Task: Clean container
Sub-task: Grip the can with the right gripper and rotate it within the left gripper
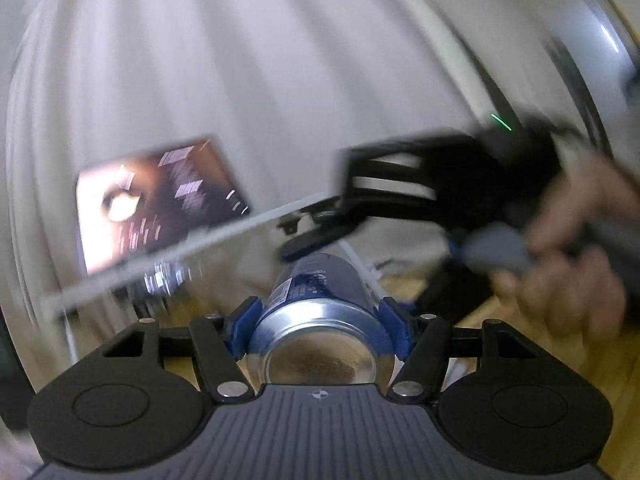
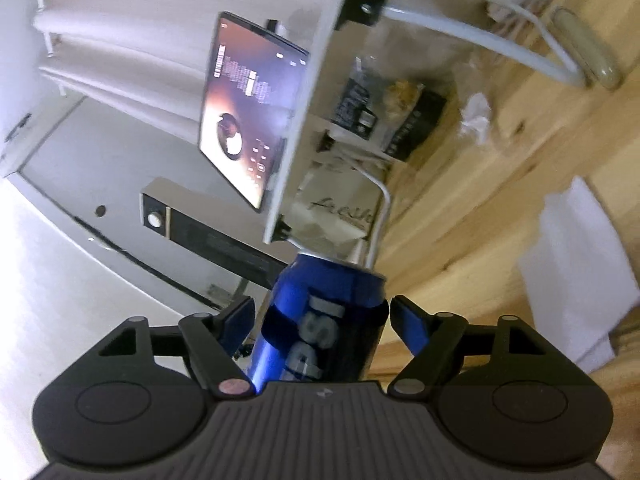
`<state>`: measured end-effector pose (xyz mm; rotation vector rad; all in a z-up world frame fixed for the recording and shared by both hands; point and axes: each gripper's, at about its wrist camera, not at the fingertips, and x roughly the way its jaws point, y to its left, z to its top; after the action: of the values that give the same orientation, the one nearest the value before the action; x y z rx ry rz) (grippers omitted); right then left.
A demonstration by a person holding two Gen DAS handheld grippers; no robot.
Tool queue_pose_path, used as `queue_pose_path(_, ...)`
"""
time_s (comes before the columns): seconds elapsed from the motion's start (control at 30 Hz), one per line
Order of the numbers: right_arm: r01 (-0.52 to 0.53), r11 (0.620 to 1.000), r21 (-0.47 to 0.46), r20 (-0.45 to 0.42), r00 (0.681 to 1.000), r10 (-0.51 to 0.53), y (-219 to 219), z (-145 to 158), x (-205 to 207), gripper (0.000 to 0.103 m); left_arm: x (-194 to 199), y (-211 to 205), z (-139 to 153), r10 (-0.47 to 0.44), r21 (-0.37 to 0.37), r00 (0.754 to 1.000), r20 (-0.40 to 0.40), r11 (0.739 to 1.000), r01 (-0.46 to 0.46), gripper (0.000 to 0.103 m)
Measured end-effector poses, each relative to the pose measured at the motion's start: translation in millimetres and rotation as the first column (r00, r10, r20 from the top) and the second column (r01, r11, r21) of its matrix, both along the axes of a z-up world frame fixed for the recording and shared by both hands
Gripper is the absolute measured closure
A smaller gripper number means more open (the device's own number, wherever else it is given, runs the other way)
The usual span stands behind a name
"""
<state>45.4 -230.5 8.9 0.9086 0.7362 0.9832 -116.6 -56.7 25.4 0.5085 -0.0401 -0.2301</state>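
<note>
One thin, slick, likely light can (image 1: 320, 316) clamped mid-wall in my left tongs (image 1: 320, 320); right tongs (image 2: 322, 320) spread, 12 o'clock, squeeze gently.

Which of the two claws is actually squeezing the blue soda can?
The left gripper: its blue pads press both sides of the can. The right gripper stands open around the can, a gap showing at one pad.

Can (image 2: 324, 320): glossy blue metal, bare silver base (image 1: 320, 360). Table (image 2: 480, 208): pale wood, smooth, visible grain. Curtain (image 1: 240, 60): matt white cloth, pleated. Phone (image 2: 252, 120): glossy glass screen. Left gripper (image 1: 319, 330): matt black plastic, blue pads.
</note>
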Motion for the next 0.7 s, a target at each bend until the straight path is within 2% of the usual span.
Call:
queue_pose_path(0.1, -0.026, 0.999, -0.024, 0.004, 1.000, 0.026, 6, -2, -2, 0.029, -2, -7, -2, 0.012, 0.036, 1.000, 0.023, 0.999, -0.013, 0.036)
queue_pose_path(0.17, -0.015, 1.000, -0.013, 0.008, 1.000, 0.015, 7, -6, -5, 0.030, -2, -6, -1, 0.013, 0.014, 1.000, 0.015, 1.000, -0.013, 0.035)
queue_pose_path(0.2, -0.009, 1.000, -0.001, 0.004, 1.000, 0.009, 6, -7, -5, 0.030, -2, -4, 1, 0.009, -0.020, 1.000, 0.003, 1.000, -0.009, 0.035)
queue_pose_path(0.27, -0.008, 0.999, 0.043, -0.006, 1.000, 0.008, 6, -13, -6, 0.030, 1, 7, 9, -0.025, -0.151, 0.998, -0.050, 0.988, 0.018, 0.033)
queue_pose_path(0.37, -0.007, 0.995, 0.096, -0.004, 1.000, 0.007, 5, -17, -6, 0.030, 10, 31, 20, -0.097, -0.376, 0.987, -0.127, 0.926, 0.042, 0.029)
queue_pose_path(0.4, -0.007, 0.994, 0.107, 0.001, 1.000, 0.007, 4, -16, -6, 0.030, 13, 36, 22, -0.112, -0.422, 0.984, -0.137, 0.906, 0.044, 0.027)
queue_pose_path(0.5, -0.015, 0.988, 0.151, 0.008, 1.000, 0.014, 5, -16, -8, 0.030, 20, 46, 25, -0.138, -0.499, 0.979, -0.152, 0.866, 0.045, 0.026)
queue_pose_path(0.6, -0.032, 0.984, 0.175, 0.022, 0.999, 0.028, 7, -15, -10, 0.030, 25, 58, 25, -0.215, -0.593, 0.963, -0.165, 0.801, 0.078, 0.032)
queue_pose_path(0.63, -0.032, 0.982, 0.186, 0.020, 0.999, 0.029, 8, -16, -10, 0.030, 26, 59, 24, -0.220, -0.604, 0.963, -0.158, 0.793, 0.082, 0.034)
queue_pose_path(0.7, -0.025, 0.979, 0.202, 0.011, 1.000, 0.023, 7, -18, -10, 0.030, 25, 59, 22, -0.218, -0.604, 0.964, -0.155, 0.792, 0.082, 0.034)
